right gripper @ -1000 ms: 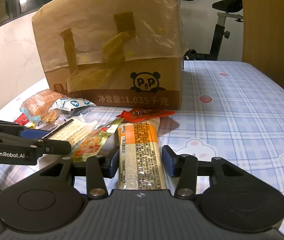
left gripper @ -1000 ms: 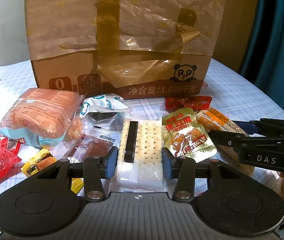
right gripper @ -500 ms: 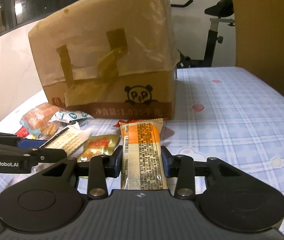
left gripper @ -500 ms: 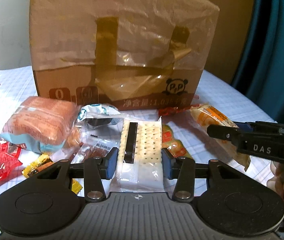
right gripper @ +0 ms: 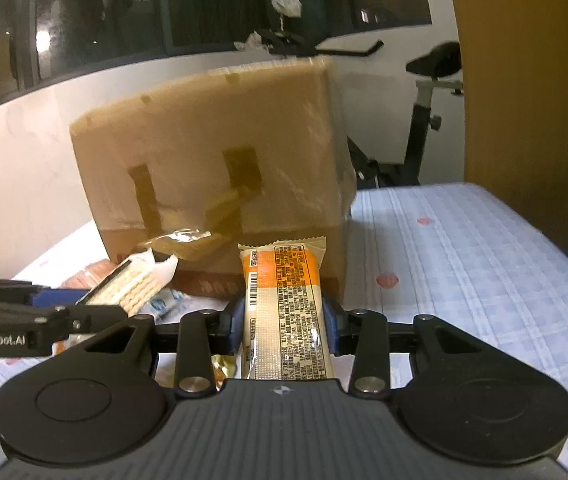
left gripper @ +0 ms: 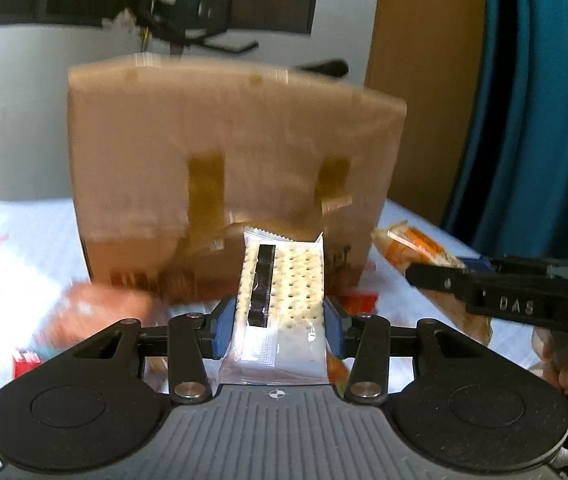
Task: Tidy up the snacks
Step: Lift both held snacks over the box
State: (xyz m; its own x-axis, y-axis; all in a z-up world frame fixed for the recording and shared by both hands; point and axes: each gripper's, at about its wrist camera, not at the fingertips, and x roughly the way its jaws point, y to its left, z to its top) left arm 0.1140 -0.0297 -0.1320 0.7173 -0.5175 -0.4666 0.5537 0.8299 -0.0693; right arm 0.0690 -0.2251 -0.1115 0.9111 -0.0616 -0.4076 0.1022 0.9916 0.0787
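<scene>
The left tool [left gripper: 280,322] pinches a clear pack of crackers [left gripper: 282,280] between its blue pads, the pack sticking forward and lifted off the worktop [left gripper: 16,248]. The right tool [right gripper: 283,326] pinches an orange-and-cream snack bar [right gripper: 284,304] the same way, label up. Straight ahead of both tools stands a taped cardboard box [right gripper: 212,152]. Beneath the left tool, blurred snack packets [left gripper: 96,312] lie on the worktop. From the left wrist view, the right tool sits just to the right, level with it.
</scene>
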